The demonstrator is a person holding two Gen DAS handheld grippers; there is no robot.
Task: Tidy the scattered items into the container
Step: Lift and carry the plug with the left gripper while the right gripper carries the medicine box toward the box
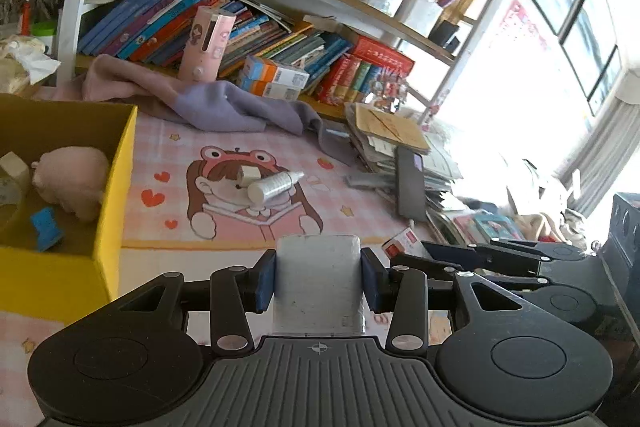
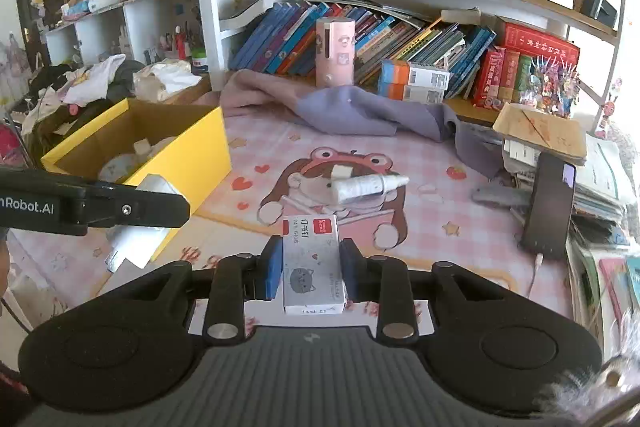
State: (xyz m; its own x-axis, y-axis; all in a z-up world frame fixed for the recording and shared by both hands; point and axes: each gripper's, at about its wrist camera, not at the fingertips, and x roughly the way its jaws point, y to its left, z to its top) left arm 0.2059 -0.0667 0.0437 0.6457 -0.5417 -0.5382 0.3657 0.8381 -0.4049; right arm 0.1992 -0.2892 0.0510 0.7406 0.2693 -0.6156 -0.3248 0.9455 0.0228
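Our left gripper [image 1: 319,277] clamps a silver block [image 1: 319,283]; our right gripper [image 2: 310,269] clamps a staple box [image 2: 312,263]. A bottle [image 2: 366,187] lies on the mat [image 2: 440,227], right of the yellow box [image 2: 192,155].

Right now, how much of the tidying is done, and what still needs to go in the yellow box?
Partly done. The yellow box already holds a pink plush toy and a blue piece. In hand: the left gripper clamps a silver packet, the right gripper a small white box. Left on the mat: a white bottle and a small block.
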